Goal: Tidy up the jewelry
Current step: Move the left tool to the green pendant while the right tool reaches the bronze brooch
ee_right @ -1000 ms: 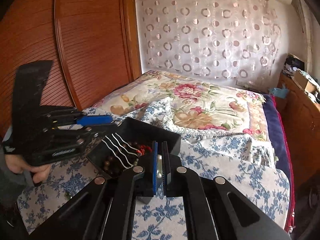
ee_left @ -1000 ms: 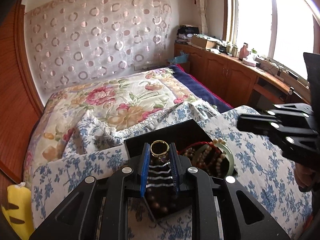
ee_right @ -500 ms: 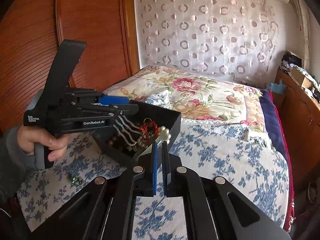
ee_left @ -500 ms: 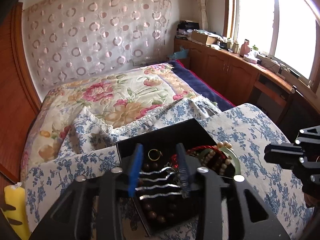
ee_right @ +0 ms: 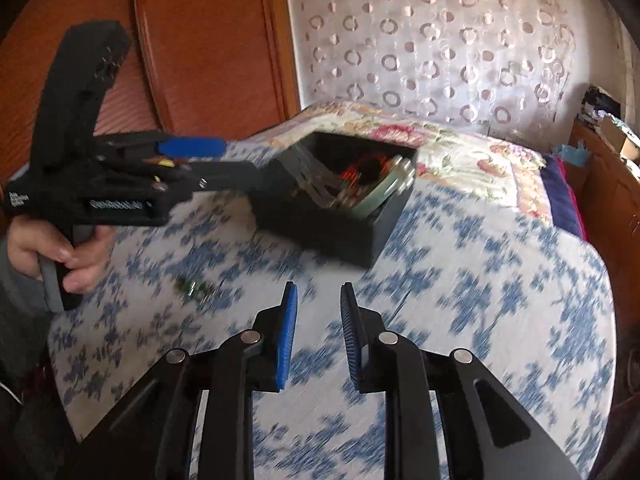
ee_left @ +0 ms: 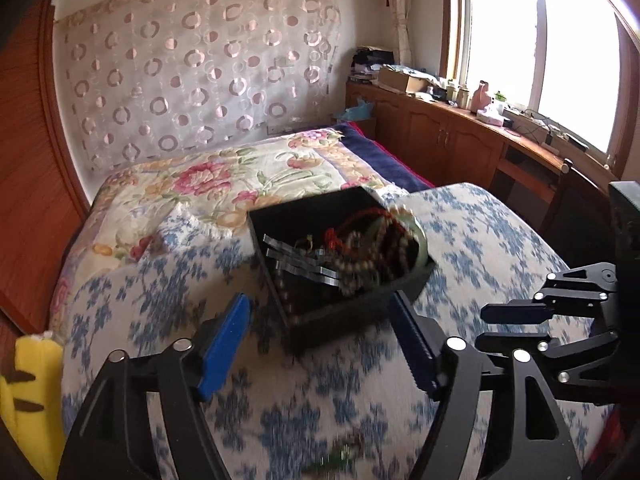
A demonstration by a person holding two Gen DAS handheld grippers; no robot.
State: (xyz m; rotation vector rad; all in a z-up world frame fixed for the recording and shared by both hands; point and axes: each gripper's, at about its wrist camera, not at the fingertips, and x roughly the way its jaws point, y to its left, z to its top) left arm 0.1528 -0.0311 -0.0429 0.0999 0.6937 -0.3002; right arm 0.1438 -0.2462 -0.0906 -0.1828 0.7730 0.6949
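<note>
Evidently the black jewelry box [ee_left: 344, 280] had been set on the blue-flowered bedspread [ee_left: 480, 240] so that both tools could reach into it; it was heaped with beaded strands [ee_left: 384, 240], a red cord [ee_left: 340, 236] and a pale green bangle [ee_right: 380, 196] propped against its wall. The left gripper [ee_left: 324, 344] was seen just short of the box, its jaws having just been opening, spread wide with nothing between them, presumably after a piece had been let go. The right gripper [ee_right: 318, 336] was held over bare cloth, well apart from the box, its jaws just parted and empty. A small green piece [ee_right: 196, 289] was left on the cloth near the hand [ee_right: 60, 248]; it was judged the likely next pick. White lettering on the left tool's body was too blurred to be read with confidence.
</note>
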